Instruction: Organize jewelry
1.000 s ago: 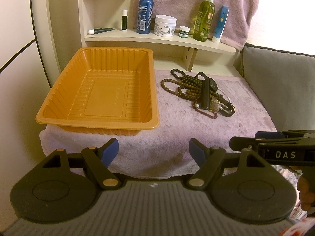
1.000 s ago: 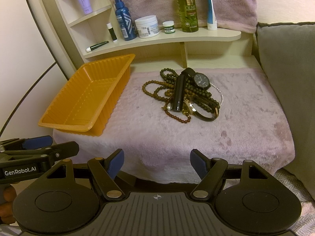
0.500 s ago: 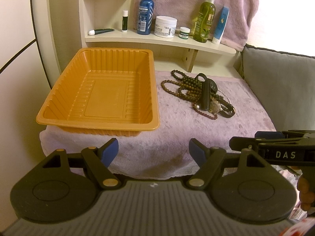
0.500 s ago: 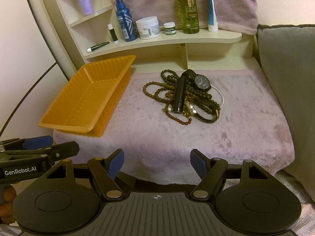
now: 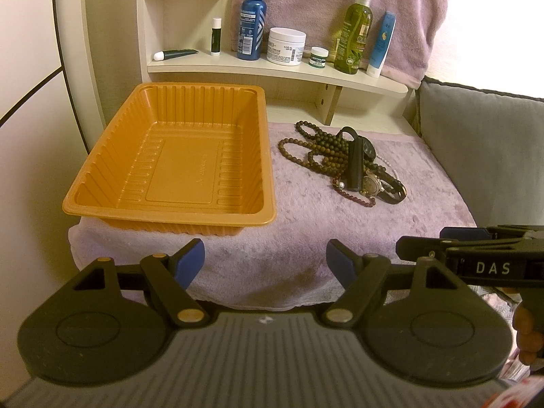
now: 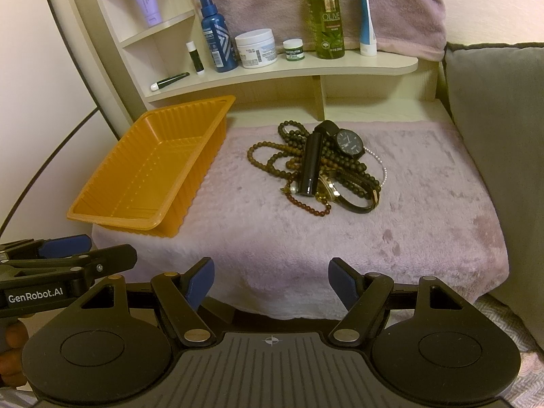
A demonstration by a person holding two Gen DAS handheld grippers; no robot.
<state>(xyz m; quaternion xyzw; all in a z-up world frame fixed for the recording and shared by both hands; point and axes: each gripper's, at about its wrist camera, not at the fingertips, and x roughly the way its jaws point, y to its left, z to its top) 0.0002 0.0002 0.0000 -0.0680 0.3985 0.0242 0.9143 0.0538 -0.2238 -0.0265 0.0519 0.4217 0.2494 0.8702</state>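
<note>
Two handheld grippers are hovering side by side at the near edge of a towel-covered table, both with fingers spread wide and gripping nothing: the left gripper is facing an orange tray, while the right gripper is pointing toward the jewelry pile. The pile, a tangle of bead strands, two watches and a black tube lying across them, is sitting on the towel just right of the tray, below a shelf of toiletries.

Left claw open, facing orange tray, jewelry pile.
</note>
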